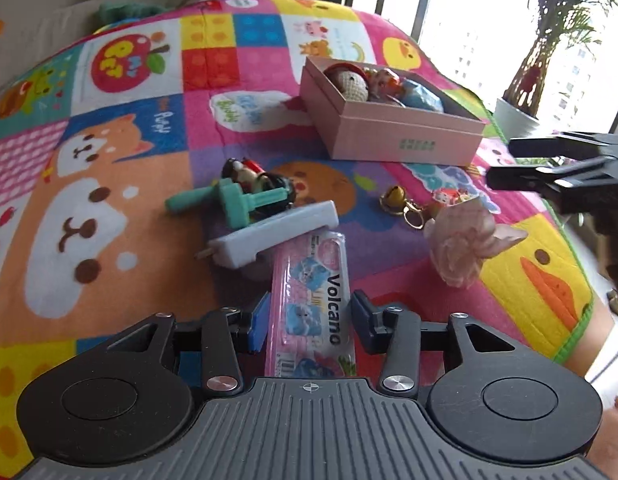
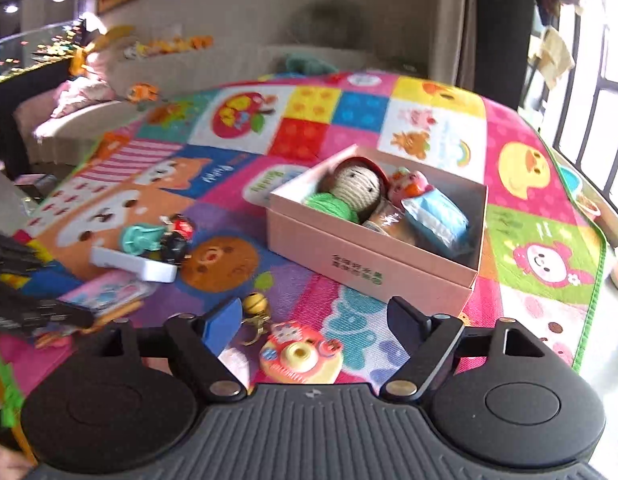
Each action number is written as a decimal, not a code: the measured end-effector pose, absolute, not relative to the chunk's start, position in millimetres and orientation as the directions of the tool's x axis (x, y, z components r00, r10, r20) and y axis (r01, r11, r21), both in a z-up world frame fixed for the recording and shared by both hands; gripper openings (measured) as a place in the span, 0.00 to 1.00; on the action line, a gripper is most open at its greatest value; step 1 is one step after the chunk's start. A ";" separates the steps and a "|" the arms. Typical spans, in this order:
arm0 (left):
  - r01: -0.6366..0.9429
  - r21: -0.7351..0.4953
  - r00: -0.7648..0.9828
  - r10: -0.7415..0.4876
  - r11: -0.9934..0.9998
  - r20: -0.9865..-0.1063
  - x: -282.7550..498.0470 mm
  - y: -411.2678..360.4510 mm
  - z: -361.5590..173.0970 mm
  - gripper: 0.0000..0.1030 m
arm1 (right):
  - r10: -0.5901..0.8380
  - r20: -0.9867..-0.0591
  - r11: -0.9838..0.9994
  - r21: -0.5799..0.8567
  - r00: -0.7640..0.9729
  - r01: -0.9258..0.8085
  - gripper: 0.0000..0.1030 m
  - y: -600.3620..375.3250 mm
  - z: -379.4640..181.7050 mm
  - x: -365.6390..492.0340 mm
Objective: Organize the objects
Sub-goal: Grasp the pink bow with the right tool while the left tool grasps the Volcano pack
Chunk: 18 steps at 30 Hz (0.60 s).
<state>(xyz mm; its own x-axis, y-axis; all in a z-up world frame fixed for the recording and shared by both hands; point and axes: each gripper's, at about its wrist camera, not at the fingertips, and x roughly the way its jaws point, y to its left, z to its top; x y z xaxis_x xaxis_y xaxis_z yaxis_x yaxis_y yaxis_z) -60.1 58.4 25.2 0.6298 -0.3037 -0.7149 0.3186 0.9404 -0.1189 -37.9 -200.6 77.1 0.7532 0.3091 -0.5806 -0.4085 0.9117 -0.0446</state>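
Note:
A pink open box (image 1: 401, 136) (image 2: 369, 264) sits on the colourful play mat and holds a knitted doll (image 2: 355, 186), a small pink figure and a blue packet. My left gripper (image 1: 309, 316) is open around a pink "Volcano" packet (image 1: 313, 300), jaws on both sides with gaps showing. My right gripper (image 2: 315, 320) is open above a toy camera keychain (image 2: 299, 354) with a gold bell (image 2: 255, 304). The right gripper also shows at the right edge of the left wrist view (image 1: 565, 168).
A teal toy (image 1: 229, 200), a black and red figure (image 1: 253, 178) and a white block (image 1: 277, 232) lie mid-mat. A pink plush figure (image 1: 465, 248) lies right of the packet. A sofa (image 2: 109, 120) borders the mat's far side; windows and a potted plant (image 1: 549, 40) stand right.

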 end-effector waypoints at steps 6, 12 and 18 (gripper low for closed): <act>0.375 -0.110 0.604 -0.332 0.921 -0.725 -56.8 22.6 17.5 0.47 | 0.395 -0.606 0.858 -0.026 0.690 -0.514 0.79 -183.3 62.0 -66.1; 0.355 -0.123 0.601 -0.327 0.927 -0.729 -57.7 22.4 17.6 0.47 | 0.409 -0.631 0.833 -0.036 0.659 -0.551 0.43 -156.0 40.8 -65.8; 0.336 -0.148 0.611 -0.334 0.930 -0.718 -58.0 27.4 27.9 0.47 | 0.444 -0.583 0.842 0.012 0.681 -0.539 0.14 -168.8 58.1 -61.6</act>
<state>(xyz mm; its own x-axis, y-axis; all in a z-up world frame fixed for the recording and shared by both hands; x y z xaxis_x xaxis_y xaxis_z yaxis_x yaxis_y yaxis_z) -58.0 27.4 27.9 0.6108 -0.3343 -0.7178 0.3358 0.9303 -0.1475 -61.6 -168.8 58.1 0.6805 0.4440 -0.5829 -0.5392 0.8421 0.0120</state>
